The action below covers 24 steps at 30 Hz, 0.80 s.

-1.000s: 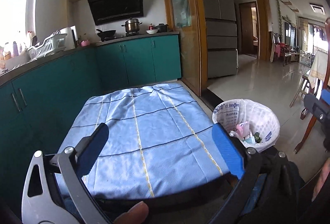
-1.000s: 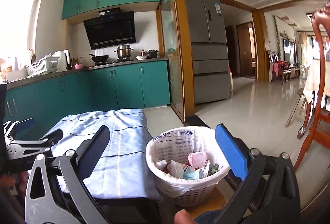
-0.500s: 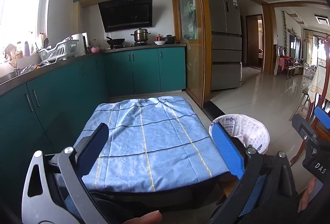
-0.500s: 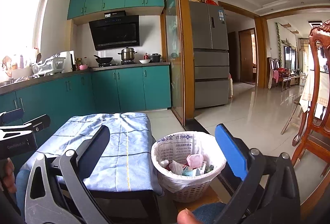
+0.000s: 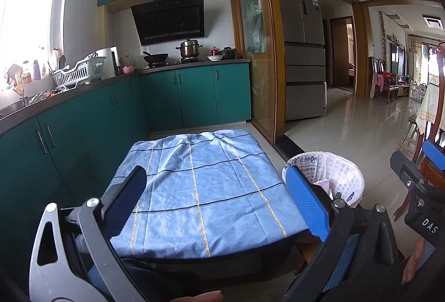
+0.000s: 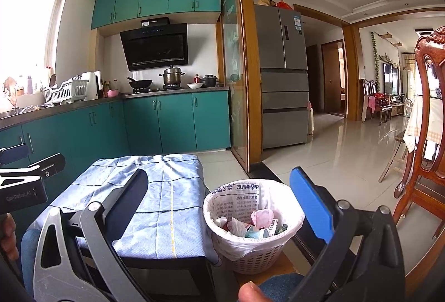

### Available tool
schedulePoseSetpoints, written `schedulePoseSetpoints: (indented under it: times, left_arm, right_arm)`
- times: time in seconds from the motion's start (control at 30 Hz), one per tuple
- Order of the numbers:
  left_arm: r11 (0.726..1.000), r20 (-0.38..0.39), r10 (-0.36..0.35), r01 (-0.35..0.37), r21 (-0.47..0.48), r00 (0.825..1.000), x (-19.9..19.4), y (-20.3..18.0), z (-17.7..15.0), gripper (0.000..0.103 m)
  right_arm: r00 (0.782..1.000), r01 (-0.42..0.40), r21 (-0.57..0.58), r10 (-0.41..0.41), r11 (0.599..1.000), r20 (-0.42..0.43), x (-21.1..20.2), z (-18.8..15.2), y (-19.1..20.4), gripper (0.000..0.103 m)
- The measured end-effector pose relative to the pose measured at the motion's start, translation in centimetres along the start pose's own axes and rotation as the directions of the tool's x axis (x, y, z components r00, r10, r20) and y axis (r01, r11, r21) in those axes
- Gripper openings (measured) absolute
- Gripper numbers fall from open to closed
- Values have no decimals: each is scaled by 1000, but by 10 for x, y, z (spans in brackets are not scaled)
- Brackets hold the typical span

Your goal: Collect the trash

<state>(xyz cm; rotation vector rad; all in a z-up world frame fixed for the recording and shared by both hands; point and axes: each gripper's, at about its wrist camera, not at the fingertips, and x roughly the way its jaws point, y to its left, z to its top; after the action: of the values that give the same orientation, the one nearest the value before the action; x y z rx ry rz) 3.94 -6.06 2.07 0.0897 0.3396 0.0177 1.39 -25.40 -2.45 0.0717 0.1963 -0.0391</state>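
Observation:
A white mesh trash basket (image 6: 254,229) lined with a printed plastic bag stands on the floor right of a low table; crumpled pink, white and green trash (image 6: 251,222) lies inside. The same basket (image 5: 338,181) shows partly behind a finger in the left wrist view. A blue checked cloth (image 5: 200,185) covers the low table (image 6: 155,207), with nothing lying on it. My left gripper (image 5: 214,192) hangs open above the cloth's near edge. My right gripper (image 6: 219,196) is open too, raised above and short of the basket. Neither holds anything.
Teal kitchen cabinets (image 5: 83,132) run along the left and back with a dish rack (image 5: 79,73), wok and pot on the counter. A carved wooden chair (image 6: 425,140) stands at the right. A grey fridge (image 6: 283,73) and tiled floor (image 6: 339,154) lie beyond the doorway.
Both grippers have pulled back and risen, so the table and basket look smaller and lower in view. Both stayed open and empty.

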Motion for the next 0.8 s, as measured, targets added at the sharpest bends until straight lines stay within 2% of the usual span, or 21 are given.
schedulePoseSetpoints:
  times: [0.8]
  left_arm:
    - [1000,0,2,-2,-3,1000,0,0,-2,100]
  right_arm:
    - [1000,-9,-9,8,1000,-13,7,-3,6,100]
